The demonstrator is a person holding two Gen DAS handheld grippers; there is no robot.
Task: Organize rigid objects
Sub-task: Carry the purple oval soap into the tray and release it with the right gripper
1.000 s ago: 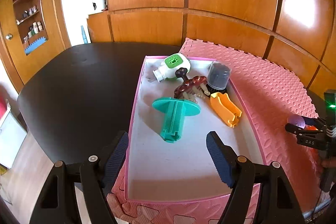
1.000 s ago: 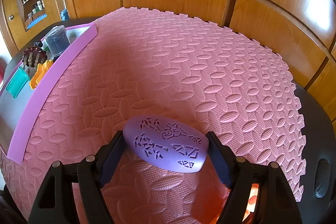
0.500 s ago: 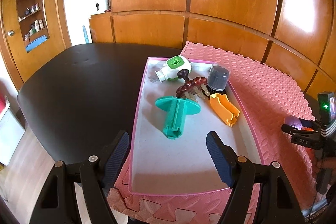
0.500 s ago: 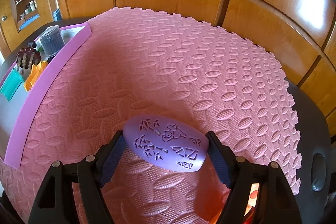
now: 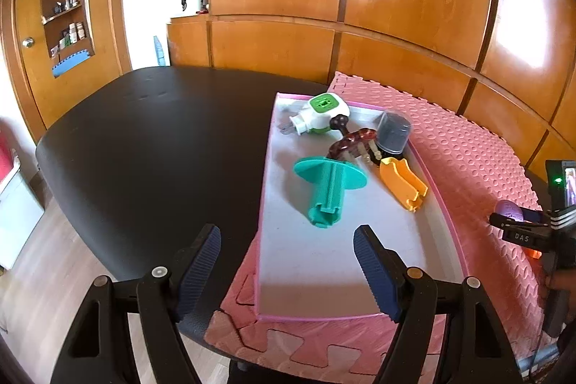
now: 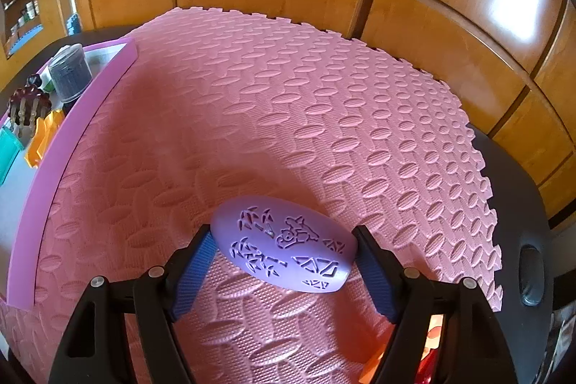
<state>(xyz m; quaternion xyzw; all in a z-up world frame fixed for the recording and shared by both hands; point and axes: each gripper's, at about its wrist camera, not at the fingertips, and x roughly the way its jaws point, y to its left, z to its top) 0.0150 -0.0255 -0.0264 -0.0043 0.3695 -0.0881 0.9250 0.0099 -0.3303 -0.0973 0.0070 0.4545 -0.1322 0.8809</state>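
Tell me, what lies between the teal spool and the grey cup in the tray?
The brown hair claw lies between the teal spool and the grey cup, seen in the left wrist view.

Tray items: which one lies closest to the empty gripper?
The teal flanged spool; it lies nearest the left gripper, ahead of the orange piece, brown hair claw, grey cap and white-green plug.

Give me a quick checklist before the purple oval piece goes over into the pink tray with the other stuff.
1. Purple oval piece gripped between the right gripper pads: ok.
2. Left gripper open and empty: ok.
3. Bare floor at the near end of the pink tray: ok.
4. Teal spool, orange clip, brown hair claw, grey cup and white plug clustered at the far end: ok.
5. Grip firmness for the carry: cannot tell.
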